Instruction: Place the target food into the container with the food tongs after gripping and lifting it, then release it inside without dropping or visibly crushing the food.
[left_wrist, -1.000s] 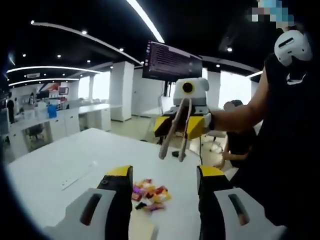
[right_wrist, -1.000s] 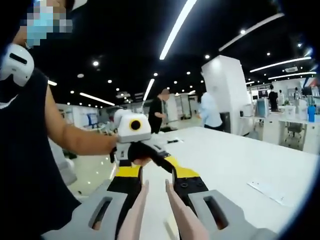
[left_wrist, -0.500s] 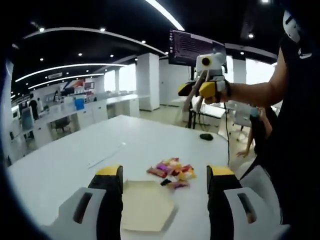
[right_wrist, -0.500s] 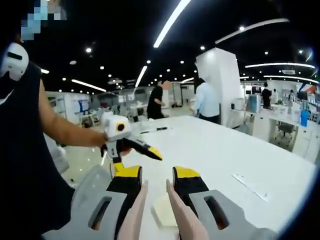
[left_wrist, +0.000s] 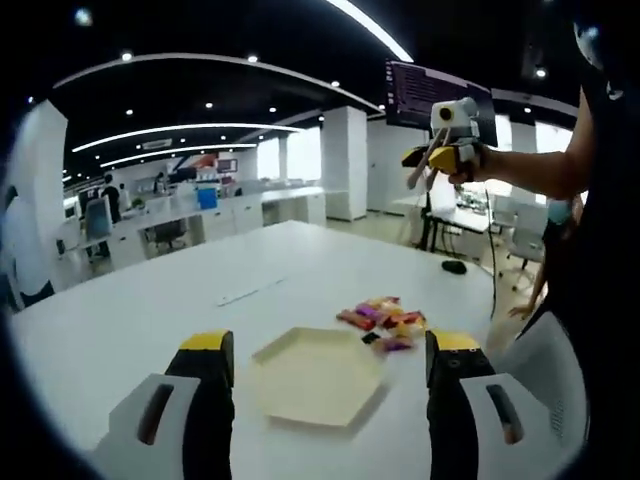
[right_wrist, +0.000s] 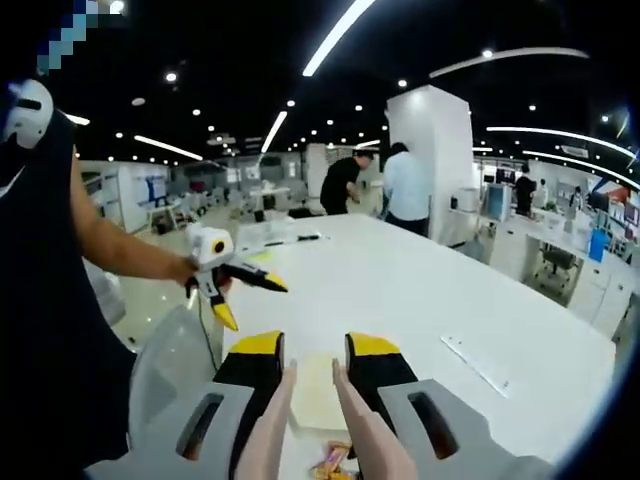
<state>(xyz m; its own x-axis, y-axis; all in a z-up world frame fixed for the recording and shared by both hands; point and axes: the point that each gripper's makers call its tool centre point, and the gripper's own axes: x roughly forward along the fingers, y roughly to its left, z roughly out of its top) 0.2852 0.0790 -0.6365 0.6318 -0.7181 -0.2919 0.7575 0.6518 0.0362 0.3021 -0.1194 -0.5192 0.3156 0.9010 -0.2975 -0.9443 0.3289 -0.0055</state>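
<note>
A cream hexagonal tray (left_wrist: 315, 376) lies on the white table (left_wrist: 150, 310), just ahead of my left gripper (left_wrist: 330, 345), which is open and holds nothing. A small pile of wrapped candies (left_wrist: 384, 318) sits at the tray's far right side. My right gripper (left_wrist: 441, 150) is held high off to the right, with pink food tongs (left_wrist: 421, 168) hanging from it. In the right gripper view, the right gripper (right_wrist: 315, 345) is shut on the tongs (right_wrist: 362, 420), whose arms stand apart over the tray (right_wrist: 316, 388). Candies (right_wrist: 333, 462) show at the bottom. The left gripper (right_wrist: 250, 302) hovers to the left.
A person (left_wrist: 590, 250) stands at the table's edge and holds both grippers. A black object (left_wrist: 455, 266) lies near the far table edge. A flat white strip (left_wrist: 240, 296) lies on the table. A grey chair (right_wrist: 165, 370) stands beside it. Two people (right_wrist: 405, 190) stand at the far end.
The two grippers have drawn farther apart, and both views have tipped toward the table. The tray and candies now show in the right gripper view, and the whole tray shows between the left jaws.
</note>
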